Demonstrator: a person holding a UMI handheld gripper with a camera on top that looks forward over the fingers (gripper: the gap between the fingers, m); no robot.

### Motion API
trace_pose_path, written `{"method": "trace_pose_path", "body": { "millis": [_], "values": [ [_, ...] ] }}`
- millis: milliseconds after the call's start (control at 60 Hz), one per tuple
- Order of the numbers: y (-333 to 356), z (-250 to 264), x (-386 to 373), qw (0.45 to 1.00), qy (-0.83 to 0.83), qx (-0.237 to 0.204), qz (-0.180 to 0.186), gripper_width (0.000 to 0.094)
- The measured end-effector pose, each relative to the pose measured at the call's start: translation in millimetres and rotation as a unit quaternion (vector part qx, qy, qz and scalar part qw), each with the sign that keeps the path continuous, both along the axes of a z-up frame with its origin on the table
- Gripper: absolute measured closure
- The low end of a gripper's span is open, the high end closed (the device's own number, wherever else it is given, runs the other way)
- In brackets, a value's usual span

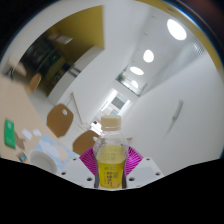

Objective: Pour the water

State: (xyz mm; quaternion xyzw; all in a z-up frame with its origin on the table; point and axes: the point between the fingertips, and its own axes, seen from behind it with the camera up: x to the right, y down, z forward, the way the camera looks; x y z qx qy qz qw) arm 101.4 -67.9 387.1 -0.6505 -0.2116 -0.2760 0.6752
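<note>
A clear plastic bottle (110, 152) with a white cap and a yellow-green label stands between my gripper's (111, 163) two fingers, and both pink pads (87, 161) press against its sides. The bottle is lifted and the whole view is tilted, with the room's ceiling and walls behind it. A pale cup-like container (45, 158) shows low down beside the fingers, partly cut off.
A green object (9, 132) lies on the pale table (18, 105) to the side. A brown round-backed chair (60, 118) stands beyond the bottle. Ceiling lights (148, 55) run overhead along a white corridor.
</note>
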Motion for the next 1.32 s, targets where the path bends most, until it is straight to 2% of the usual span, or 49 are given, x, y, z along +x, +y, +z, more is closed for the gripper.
{"method": "trace_pose_path", "body": {
  "millis": [67, 83, 100, 183, 333, 383, 500, 583, 600, 633, 667, 717, 733, 767, 1067, 1317],
  "values": [
    [-18.2, -25.2, 11.4, 0.981, 0.192, -0.013, 0.016, 0.0624],
    [-37.8, -42.8, 18.9, 0.971, 0.239, 0.003, 0.019, 0.0624],
    [-19.4, -50.9, 12.6, 0.961, 0.273, -0.027, 0.025, 0.0623],
    [-32.9, -100.9, 8.7, 0.920, 0.385, -0.063, 0.041, 0.0622],
    [-72.9, -153.8, -0.2, 0.921, 0.369, -0.117, 0.040, 0.0618],
    [-77.6, -151.4, -4.2, 0.931, 0.344, -0.108, 0.052, 0.0621],
    [-88.7, -152.8, -13.8, 0.935, 0.332, -0.115, 0.049, 0.0618],
    [-119.9, -142.3, -15.0, 0.931, 0.341, -0.128, 0.042, 0.0498],
    [-99.1, -153.3, -15.8, 0.930, 0.341, -0.132, 0.042, 0.0472],
    [-105.0, -155.2, -14.7, 0.930, 0.337, -0.144, 0.036, 0.0425],
    [-112.9, -156.6, -12.3, 0.931, 0.330, -0.151, 0.031, 0.0305],
    [-132.3, -155.7, -9.7, 0.934, 0.321, -0.155, 0.026, 0.0076],
    [-143.5, -153.9, -10.0, 0.934, 0.320, -0.156, 0.026, 0.0060],
    [-166.0, -151.3, -9.5, 0.933, 0.320, -0.161, 0.024, 0.0089],
    [-324.9, -130.5, -43.9, 0.883, 0.422, -0.192, 0.076, 0.0083],
    [-389.6, -124.4, -60.8, 0.860, 0.464, -0.192, 0.094, 0.0082]
  ]
}}
